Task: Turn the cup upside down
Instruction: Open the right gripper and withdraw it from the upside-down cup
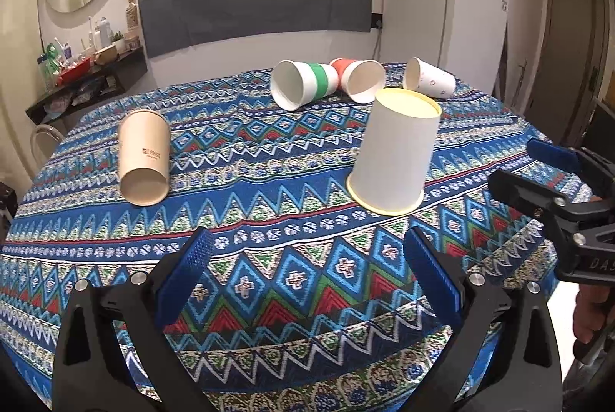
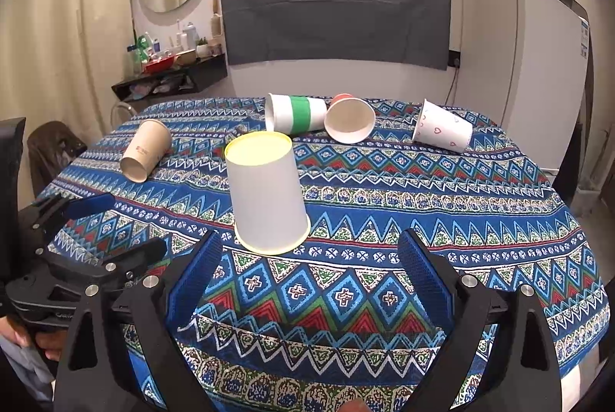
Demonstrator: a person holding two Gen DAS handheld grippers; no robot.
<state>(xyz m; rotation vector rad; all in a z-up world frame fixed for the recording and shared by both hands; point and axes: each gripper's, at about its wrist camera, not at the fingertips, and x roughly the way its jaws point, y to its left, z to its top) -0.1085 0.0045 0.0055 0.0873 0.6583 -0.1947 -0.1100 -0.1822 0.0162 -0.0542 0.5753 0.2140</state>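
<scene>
A white paper cup with a yellow rim [image 1: 396,150] stands upside down, mouth on the patterned tablecloth; it also shows in the right wrist view [image 2: 267,192]. My left gripper [image 1: 307,246] is open and empty, a little short of the cup and to its left. My right gripper [image 2: 309,246] is open and empty, just behind the cup, which stands ahead and slightly left of its fingers. The right gripper [image 1: 538,165] also shows at the right edge of the left wrist view, the left gripper [image 2: 115,223] at the left edge of the right wrist view.
Several cups lie on their sides: a beige one [image 1: 144,158] at left, a green-banded one [image 1: 301,83], a red-based one [image 1: 359,77] and a heart-printed one [image 1: 428,77] at the back. The table [image 1: 269,296] edge is near. A white fridge [image 1: 442,19] stands behind.
</scene>
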